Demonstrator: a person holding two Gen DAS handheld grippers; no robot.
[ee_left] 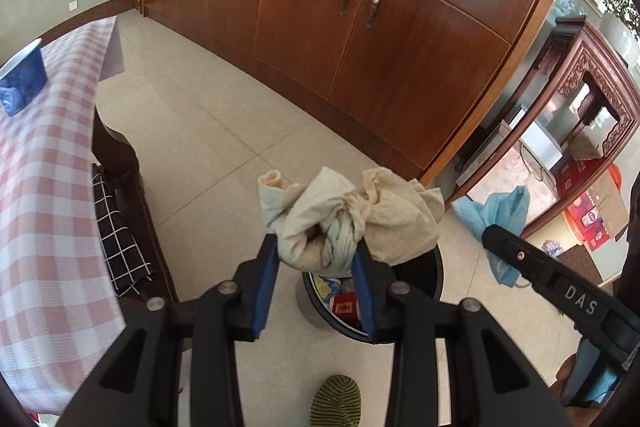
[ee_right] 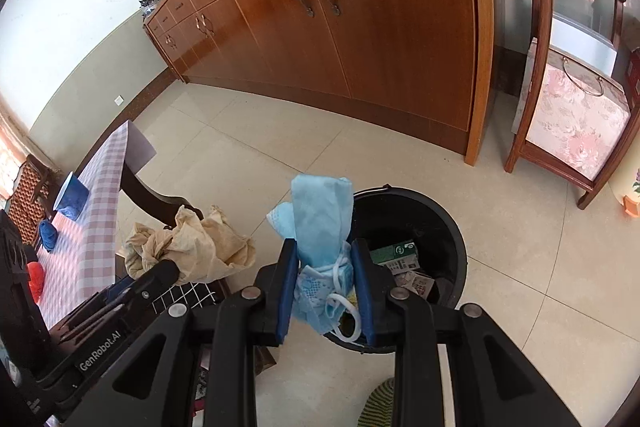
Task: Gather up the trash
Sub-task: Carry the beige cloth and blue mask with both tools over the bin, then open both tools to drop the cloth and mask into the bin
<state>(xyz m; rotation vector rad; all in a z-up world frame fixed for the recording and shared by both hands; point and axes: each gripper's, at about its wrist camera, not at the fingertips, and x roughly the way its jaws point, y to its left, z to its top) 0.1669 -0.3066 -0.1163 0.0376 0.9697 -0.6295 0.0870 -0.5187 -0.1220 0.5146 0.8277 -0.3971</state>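
Note:
My left gripper (ee_left: pixel 316 251) is shut on a crumpled cream cloth (ee_left: pixel 352 211), held over the black trash bin (ee_left: pixel 432 267) on the floor. In the right wrist view the same cream cloth (ee_right: pixel 192 247) hangs at the left, with the left gripper's finger below it. My right gripper (ee_right: pixel 324 259) is shut on a bunch of blue face masks (ee_right: pixel 320 223), their white ear loops dangling, at the near left rim of the bin (ee_right: pixel 452 227). Cartons and wrappers (ee_right: pixel 404 259) lie inside the bin. The blue masks (ee_left: pixel 504 211) also show at the right of the left wrist view.
A table with a pink checked cloth (ee_left: pixel 48 187) stands at the left, bearing a blue cup (ee_left: pixel 24 71). A long wooden cabinet (ee_left: pixel 360 27) runs along the back. A carved wooden stand (ee_right: pixel 560 107) is at the right. A green striped slipper toe (ee_left: pixel 336 403) shows near the bottom.

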